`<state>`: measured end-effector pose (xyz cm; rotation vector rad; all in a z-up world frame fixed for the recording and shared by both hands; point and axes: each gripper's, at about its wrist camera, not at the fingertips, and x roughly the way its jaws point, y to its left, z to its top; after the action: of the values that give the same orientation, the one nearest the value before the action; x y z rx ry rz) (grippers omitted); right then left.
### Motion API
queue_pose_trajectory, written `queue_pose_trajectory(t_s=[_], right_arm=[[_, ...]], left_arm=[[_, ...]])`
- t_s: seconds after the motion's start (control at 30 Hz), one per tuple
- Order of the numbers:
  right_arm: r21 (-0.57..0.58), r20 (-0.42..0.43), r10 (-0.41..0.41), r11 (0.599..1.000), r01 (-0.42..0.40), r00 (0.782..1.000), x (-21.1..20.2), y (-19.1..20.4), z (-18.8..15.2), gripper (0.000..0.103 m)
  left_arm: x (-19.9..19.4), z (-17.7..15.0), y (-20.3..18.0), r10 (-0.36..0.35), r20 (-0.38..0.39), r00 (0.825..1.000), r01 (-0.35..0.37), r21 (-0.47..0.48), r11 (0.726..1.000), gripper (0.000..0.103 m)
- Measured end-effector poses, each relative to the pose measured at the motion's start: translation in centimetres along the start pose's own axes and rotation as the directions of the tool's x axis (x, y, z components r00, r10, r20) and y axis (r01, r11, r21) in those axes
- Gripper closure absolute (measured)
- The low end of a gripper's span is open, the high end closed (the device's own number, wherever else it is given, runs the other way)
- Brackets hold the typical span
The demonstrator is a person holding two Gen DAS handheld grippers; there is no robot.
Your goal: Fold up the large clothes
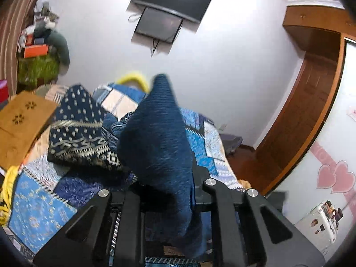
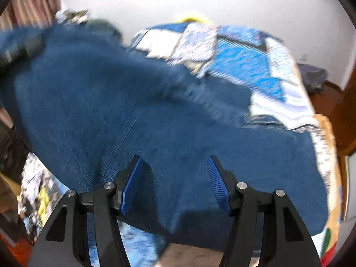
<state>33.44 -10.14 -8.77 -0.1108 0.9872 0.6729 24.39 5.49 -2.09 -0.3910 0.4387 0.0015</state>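
Our left gripper [image 1: 169, 191] pinches the blue sweater [image 1: 155, 138] above the quilt [image 1: 40, 204]; our right gripper [image 2: 175, 178] gapes over it.

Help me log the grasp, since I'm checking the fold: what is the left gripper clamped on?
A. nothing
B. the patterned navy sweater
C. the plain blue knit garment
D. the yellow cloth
C: the blue knit garment rises straight out of the shut left gripper.

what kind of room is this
Most likely a bedroom in a home: a bed under a blue patchwork quilt, a wooden wardrobe along the wall, and a dark screen mounted above. A blue knitted garment hangs over the bed.
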Motion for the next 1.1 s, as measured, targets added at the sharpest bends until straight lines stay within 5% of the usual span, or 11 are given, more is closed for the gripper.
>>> queue_pose_trajectory(t_s=[0.1,0.2,0.27,0.43,0.6,0.8,0.87,1.03,1.1], right_arm=[[-0.083,0.016,0.010,0.997,-0.008,1.000,1.3,3.7,-0.8,0.047],[-0.095,-0.062,0.084,0.991,-0.089,0.995,4.4,6.0,-1.7,0.047],[-0.023,-0.148,0.150,0.988,-0.155,0.977,7.0,5.9,-2.4,0.047],[0.154,-0.164,0.292,0.951,-0.268,0.942,7.5,2.0,-2.8,0.047],[0.218,-0.015,0.164,0.963,-0.157,0.986,2.3,-3.4,-2.6,0.047],[0.340,0.115,-0.038,0.941,-0.003,0.993,-4.8,-10.4,-4.1,0.047],[0.346,0.123,-0.124,0.935,0.074,0.985,-6.7,-11.9,-4.8,0.047],[0.352,0.105,-0.246,0.915,0.196,0.963,-9.5,-14.8,-7.3,0.047],[0.360,0.095,-0.244,0.912,0.195,0.965,-9.5,-15.1,-7.9,0.047]], left_arm=[[-0.4,-0.3,0.0,0.048,0.002,0.999,-0.048,0.048,0.998,0.088],[1.2,-1.4,1.0,0.102,-0.068,0.992,-0.100,0.041,0.994,0.088],[1.9,-2.1,2.3,0.112,-0.097,0.989,-0.110,0.021,0.994,0.088],[2.3,-2.2,2.0,0.139,-0.098,0.985,-0.135,0.048,0.990,0.088],[4.2,-2.3,-2.5,0.082,-0.103,0.991,-0.070,0.114,0.991,0.088],[8.7,-6.0,-9.8,-0.044,-0.215,0.976,0.087,0.196,0.977,0.088],[10.1,-8.7,-11.8,-0.057,-0.278,0.959,0.122,0.225,0.967,0.088],[13.5,-16.6,-14.0,-0.014,-0.546,0.838,0.226,0.325,0.918,0.082],[12.5,-17.8,-14.7,0.033,-0.498,0.867,0.223,0.446,0.867,0.075]])
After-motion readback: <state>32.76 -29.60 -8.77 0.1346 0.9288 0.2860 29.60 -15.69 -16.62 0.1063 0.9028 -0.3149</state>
